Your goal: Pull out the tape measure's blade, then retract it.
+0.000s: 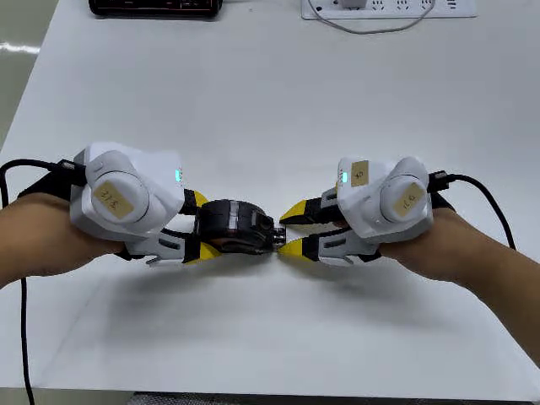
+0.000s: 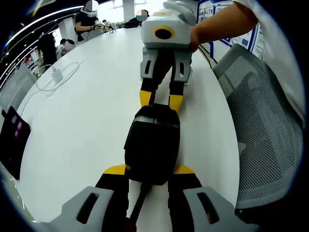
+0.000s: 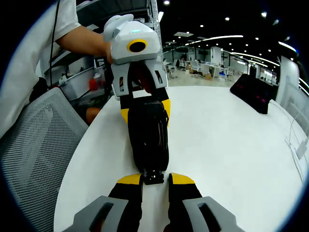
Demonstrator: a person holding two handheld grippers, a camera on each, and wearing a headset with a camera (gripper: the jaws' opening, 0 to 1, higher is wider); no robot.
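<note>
Left hand-held gripper (image 1: 204, 226) seemingly clamps tape measure (image 1: 236, 224).

one tape measure (image 1: 236, 226); two grippers: left gripper (image 1: 204, 226), right gripper (image 1: 286, 231); one power strip (image 1: 388, 7); one mesh chair (image 2: 260, 121); one white table (image 1: 253, 101).

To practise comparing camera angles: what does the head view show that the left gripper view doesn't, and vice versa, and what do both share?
Head view: the person's left hand holding the left gripper, with a paper label on its cap. Left gripper view: a grey mesh chair beside the table, and people far off. Both: the black tape measure with the left gripper clamped on its case, and the right gripper, with a jaw on either side of the blade end.
</note>
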